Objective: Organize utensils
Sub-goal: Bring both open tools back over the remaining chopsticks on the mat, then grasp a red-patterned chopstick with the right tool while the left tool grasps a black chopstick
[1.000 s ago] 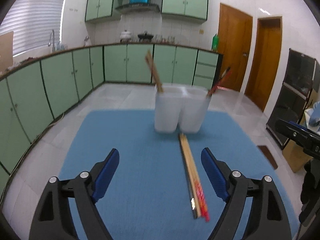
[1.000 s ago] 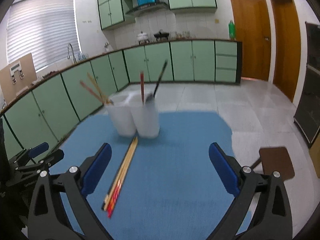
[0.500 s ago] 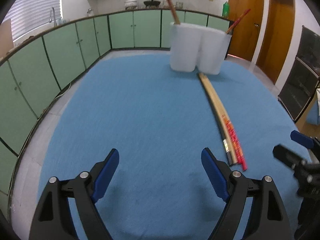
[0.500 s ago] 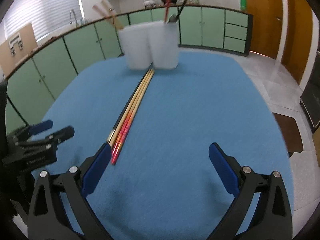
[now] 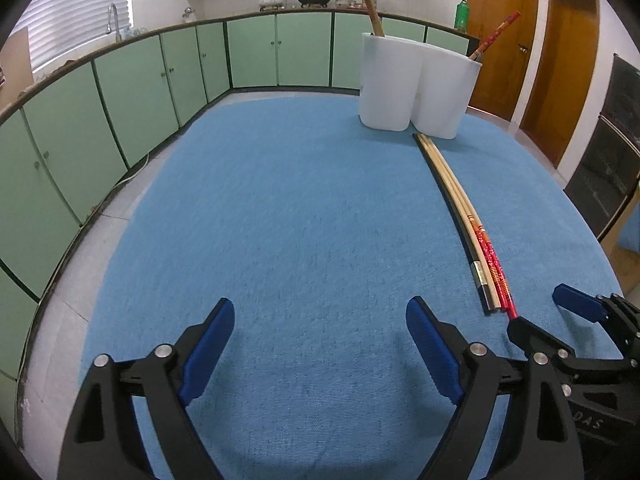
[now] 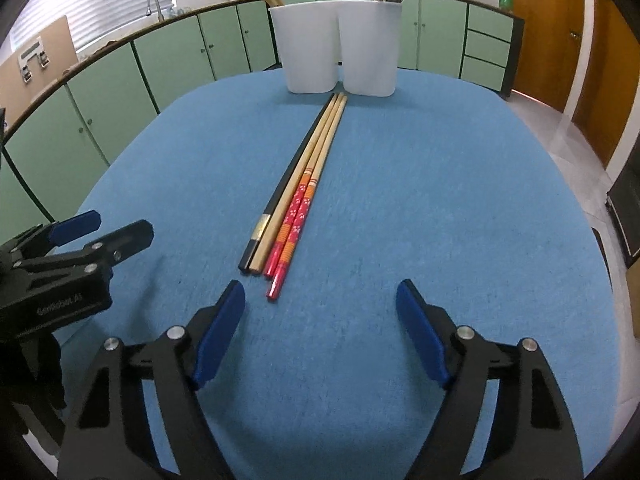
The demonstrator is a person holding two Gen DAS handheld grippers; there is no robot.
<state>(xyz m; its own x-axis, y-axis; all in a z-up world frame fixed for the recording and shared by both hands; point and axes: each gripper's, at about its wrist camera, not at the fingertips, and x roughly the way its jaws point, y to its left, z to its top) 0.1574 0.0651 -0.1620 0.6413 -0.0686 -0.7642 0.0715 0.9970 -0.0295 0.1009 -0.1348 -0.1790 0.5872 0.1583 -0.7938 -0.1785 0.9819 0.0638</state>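
Several chopsticks (image 6: 294,200) lie side by side on the blue tablecloth (image 5: 280,220): one black, one plain wood, two with red patterned ends. Their far tips touch a white twin-cup holder (image 6: 336,48) with chopsticks and a spoon standing in it. My right gripper (image 6: 320,286) hovers just short of the red ends, its jaws closing with nothing between them. My left gripper (image 5: 320,304) is low over bare cloth, left of the chopsticks (image 5: 460,208); its jaws are opening and hold nothing. Each wrist view shows the other gripper: the right gripper (image 5: 538,308) and the left gripper (image 6: 120,222).
Green cabinets (image 5: 120,92) curve around the left and back of the room. Wooden doors (image 5: 500,40) and a dark appliance (image 5: 612,152) stand to the right. The holder (image 5: 416,88) sits near the table's far edge.
Both grippers have sunk toward the table and tipped downward, so the chopsticks now lie close ahead. The right jaws stand narrower than half a second ago.
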